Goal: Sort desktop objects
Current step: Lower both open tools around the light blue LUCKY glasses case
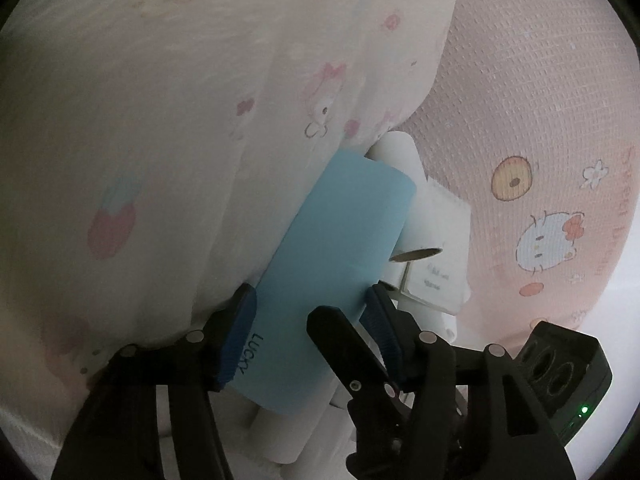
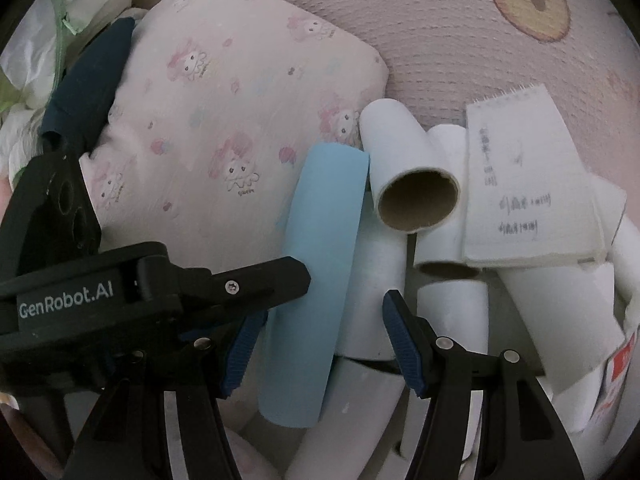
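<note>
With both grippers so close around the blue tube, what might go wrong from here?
1. The blue tube lies on loose white tubes, so lifting or nudging it may send them rolling.
2. The left gripper and right gripper crowd the same tube and could collide.
3. The notepad rests atop tubes and could slide off.

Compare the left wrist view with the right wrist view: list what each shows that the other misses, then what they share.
Left wrist only: the "LUCKY" lettering on the blue tube, which lies between the left gripper pads.

Right wrist only: a dark blue cloth, crumpled white bags, and the open brown mouth of a white tube.

Both: the blue tube, white tubes, the spiral notepad, the cartoon-print pillow, the pink mat.
</note>
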`<state>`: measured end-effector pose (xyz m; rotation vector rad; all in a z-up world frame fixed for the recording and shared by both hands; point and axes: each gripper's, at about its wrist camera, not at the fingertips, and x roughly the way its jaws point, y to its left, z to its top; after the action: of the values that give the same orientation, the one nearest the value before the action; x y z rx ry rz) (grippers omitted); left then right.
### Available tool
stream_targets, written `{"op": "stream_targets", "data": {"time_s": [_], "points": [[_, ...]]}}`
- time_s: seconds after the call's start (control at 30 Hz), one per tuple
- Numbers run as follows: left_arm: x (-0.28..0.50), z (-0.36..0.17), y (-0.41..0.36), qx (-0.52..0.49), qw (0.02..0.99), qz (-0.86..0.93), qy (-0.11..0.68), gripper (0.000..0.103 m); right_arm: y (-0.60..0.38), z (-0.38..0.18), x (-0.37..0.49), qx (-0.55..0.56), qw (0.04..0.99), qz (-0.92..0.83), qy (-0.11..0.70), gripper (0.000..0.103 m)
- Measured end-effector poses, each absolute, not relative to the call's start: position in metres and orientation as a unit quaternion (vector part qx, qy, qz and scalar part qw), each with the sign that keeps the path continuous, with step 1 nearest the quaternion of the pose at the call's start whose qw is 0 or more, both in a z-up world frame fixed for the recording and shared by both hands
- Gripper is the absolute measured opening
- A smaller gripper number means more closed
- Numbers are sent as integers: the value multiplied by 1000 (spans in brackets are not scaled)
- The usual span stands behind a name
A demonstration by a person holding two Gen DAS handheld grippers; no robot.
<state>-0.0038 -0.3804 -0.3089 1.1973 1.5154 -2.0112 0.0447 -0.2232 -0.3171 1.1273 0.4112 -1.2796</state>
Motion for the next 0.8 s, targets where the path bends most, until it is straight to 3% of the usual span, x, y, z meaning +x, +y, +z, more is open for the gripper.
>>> {"op": "stream_targets", "data": {"time_s": [0.27,0.4,0.57,0.8], "points": [[-14,-313,-388,415,158,-710,546,64,-228,-310,59,459,674,-543,202,55],[-16,-307,-385,412,140,-727,531,63,-229,-308,67,431,668,-558,239,34],[-22,-298,-374,401,100,-752,513,63,-222,-303,56,434,669,-559,228,31],[-16,-281,-364,334,28,-788,516,63,-197,-286,15,474,660,-564,146,29]]}}
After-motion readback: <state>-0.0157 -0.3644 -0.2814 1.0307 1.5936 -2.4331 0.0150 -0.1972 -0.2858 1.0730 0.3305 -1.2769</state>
